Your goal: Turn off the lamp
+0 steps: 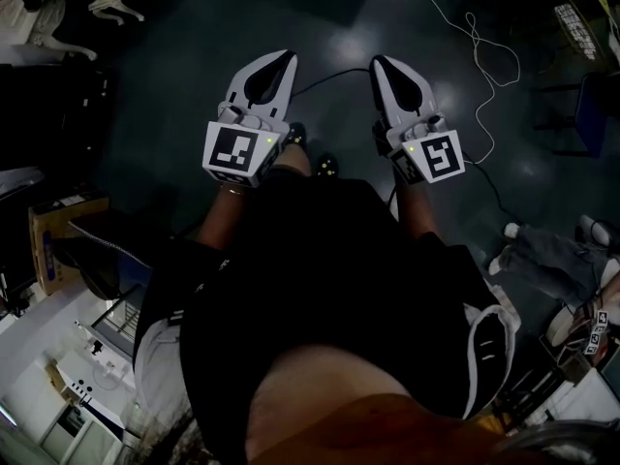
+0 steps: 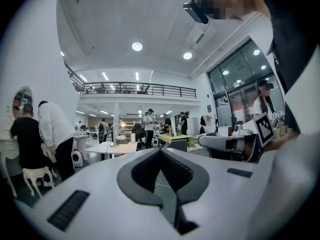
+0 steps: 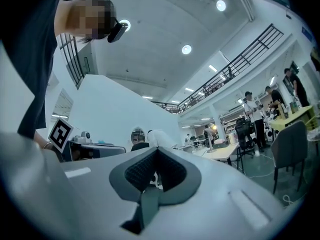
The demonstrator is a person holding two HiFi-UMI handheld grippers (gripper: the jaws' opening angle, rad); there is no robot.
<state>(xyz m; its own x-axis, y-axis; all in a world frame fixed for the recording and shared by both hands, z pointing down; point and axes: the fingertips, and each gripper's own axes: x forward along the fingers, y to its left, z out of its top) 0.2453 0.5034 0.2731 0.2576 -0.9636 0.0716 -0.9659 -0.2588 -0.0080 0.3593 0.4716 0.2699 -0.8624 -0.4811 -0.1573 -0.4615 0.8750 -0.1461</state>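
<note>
A small lit desk lamp [image 2: 122,125] stands far off on a white table [image 2: 112,148] across the hall; in the right gripper view the lamp [image 3: 213,128] glows above the same table [image 3: 225,151]. My left gripper [image 1: 283,58] [image 2: 161,151] is shut with nothing between its jaws. My right gripper [image 1: 380,63] [image 3: 156,151] is shut and empty as well. Both point roughly level ahead of the person, side by side over the dark floor, far from the lamp.
Below me are the person's dark clothes and shoes [image 1: 325,166]. A white cable [image 1: 475,46] snakes over the floor at the upper right. Several people stand around tables in the hall; one in white [image 2: 57,134] is near left. A grey chair [image 3: 290,149] stands at right.
</note>
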